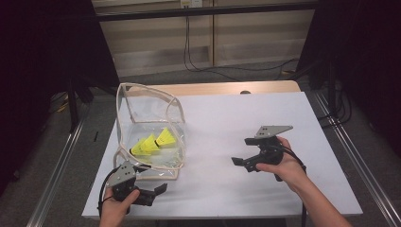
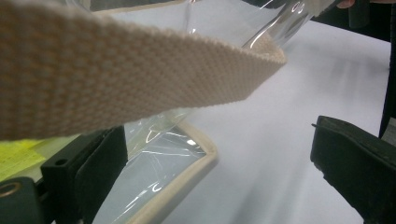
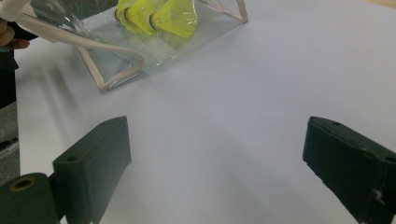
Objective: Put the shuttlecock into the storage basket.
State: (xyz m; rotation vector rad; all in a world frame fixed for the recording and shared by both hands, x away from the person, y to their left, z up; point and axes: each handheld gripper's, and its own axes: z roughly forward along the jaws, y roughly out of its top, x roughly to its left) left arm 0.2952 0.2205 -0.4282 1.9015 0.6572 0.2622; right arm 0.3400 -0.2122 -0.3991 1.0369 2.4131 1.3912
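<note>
The clear plastic bag (image 1: pixel 150 124) is light and floppy; grip its stiffer woven strap (image 2: pixel 140 79). Beside the bag, the left gripper (image 1: pixel 158 191) has its fingers apart, as does the right gripper (image 1: pixel 239 152).

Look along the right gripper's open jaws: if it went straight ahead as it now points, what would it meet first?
The right gripper would probably first cross bare white table, then meet the clear bag holding yellow shuttlecocks; depth is uncertain.

Bag (image 1: pixel 149 118): clear glossy plastic, woven cloth strap (image 2: pixel 116 70); table cover (image 1: pixel 246 142): matt white; jaws: matt black.
</note>
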